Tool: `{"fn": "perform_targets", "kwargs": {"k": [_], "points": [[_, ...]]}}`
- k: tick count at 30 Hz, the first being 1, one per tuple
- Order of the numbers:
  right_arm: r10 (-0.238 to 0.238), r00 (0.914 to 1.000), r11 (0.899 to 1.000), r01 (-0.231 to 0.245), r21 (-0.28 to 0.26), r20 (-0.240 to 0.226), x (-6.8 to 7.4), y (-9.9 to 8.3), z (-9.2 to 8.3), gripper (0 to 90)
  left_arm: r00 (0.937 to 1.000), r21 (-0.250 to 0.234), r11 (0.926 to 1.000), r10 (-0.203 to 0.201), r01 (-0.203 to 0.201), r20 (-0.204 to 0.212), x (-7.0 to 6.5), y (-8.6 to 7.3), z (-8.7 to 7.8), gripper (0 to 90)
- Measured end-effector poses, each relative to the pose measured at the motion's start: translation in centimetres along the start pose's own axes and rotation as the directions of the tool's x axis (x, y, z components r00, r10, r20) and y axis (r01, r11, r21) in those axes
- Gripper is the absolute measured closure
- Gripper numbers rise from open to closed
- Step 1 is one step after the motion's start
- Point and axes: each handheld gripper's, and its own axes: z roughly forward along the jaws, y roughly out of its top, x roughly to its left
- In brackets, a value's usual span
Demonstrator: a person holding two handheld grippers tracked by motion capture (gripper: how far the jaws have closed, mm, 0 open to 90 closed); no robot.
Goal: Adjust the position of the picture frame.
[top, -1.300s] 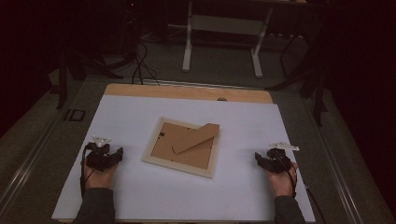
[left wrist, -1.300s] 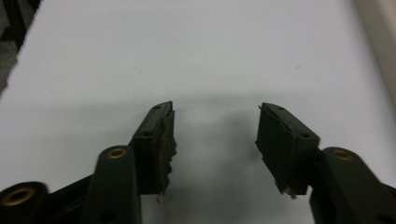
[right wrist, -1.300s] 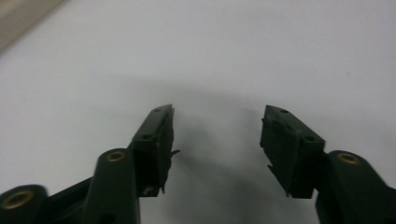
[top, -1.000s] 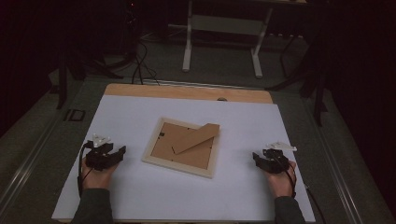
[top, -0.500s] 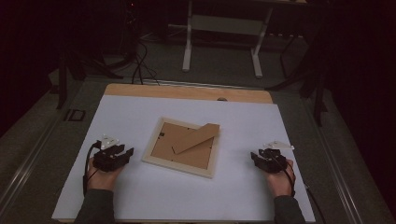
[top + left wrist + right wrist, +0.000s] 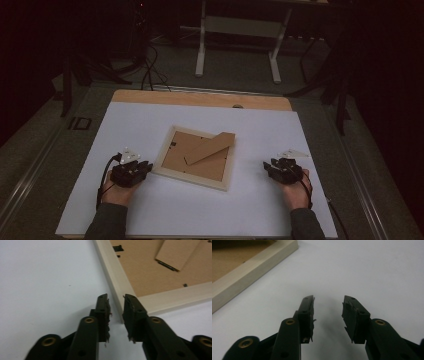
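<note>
Picture frame (image 6: 197,157) of pale wood, lying face down near the middle of a white bench (image 6: 150,115), brown backing board upward, cardboard stand flap (image 6: 210,147) folded across it and pointing toward the far right corner. Left claw (image 6: 145,167) held low in a hand (image 6: 117,192) at the frame's near left corner, tips just beside the wooden edge. Seen from the left gripper view, black jaws narrowed to a slim gap, just been closing, the frame's corner edge (image 6: 117,290) right ahead of the gap, nothing pinched. Right claw (image 6: 270,167) held in the other hand (image 6: 295,192) on the bench right of the frame, apart from it. Seen from the right gripper view, jaws spread partway, just been closing, bare white surface between them, frame edge (image 6: 249,272) off to the upper left
</note>
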Motion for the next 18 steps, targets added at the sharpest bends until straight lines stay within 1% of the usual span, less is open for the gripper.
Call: {"fn": "perform_targets", "kwargs": {"k": [1, 3, 4, 9, 11, 13, 15, 18], "points": [[-0.012, 0.9999, 1.0, 0.012, -0.005, 0.001, 0.1, 0.2, -0.1, 64.1, 0.9999, 0.002, 1.0, 0.004, -0.005, 0.013, -0.1, 0.0, 0.0, 82.2], [-0.011, 0.9999, 1.0, 0.011, -0.013, -0.01, 0.1, 0.5, -0.1, 66.8, 0.9997, 0.003, 0.9999, 0.012, -0.012, 0.021, -0.2, 0.0, -0.1, 87.7], [-0.007, 0.9998, 1.0, 0.006, -0.016, -0.018, 0.1, 0.6, -0.1, 68.1, 0.9996, -0.001, 1.0, 0.01, -0.01, 0.025, -0.2, -0.1, -0.2, 90.0], [-0.024, 0.9994, 0.999, 0.024, -0.025, -0.023, 0.4, 1.5, 0.2, 77.7, 0.9987, -0.002, 0.9999, 0.016, -0.016, 0.048, -0.5, -0.2, -0.5, 90.0], [-0.025, 0.9991, 0.999, 0.024, -0.037, -0.035, 0.5, 1.8, 0.3, 83.3, 0.9985, 0.0, 0.9997, 0.025, -0.025, 0.048, -0.7, -0.3, -0.7, 90.0], [-0.031, 0.9989, 0.999, 0.029, -0.042, -0.035, 0.7, 2.2, 0.6, 87.6, 0.9985, 0.001, 0.9996, 0.027, -0.027, 0.048, -0.8, -0.4, -0.7, 90.0], [-0.033, 0.9989, 0.998, 0.031, -0.047, -0.034, 0.8, 2.5, 0.8, 89.5, 0.9982, 0.006, 0.9996, 0.029, -0.029, 0.053, -0.8, -0.5, -0.7, 90.0], [-0.036, 0.9987, 0.998, 0.034, -0.05, -0.036, 1.0, 2.9, 1.2, 89.7, 0.9978, 0.02, 0.9992, 0.032, -0.034, 0.057, -0.9, -0.6, -0.5, 90.0]]}}
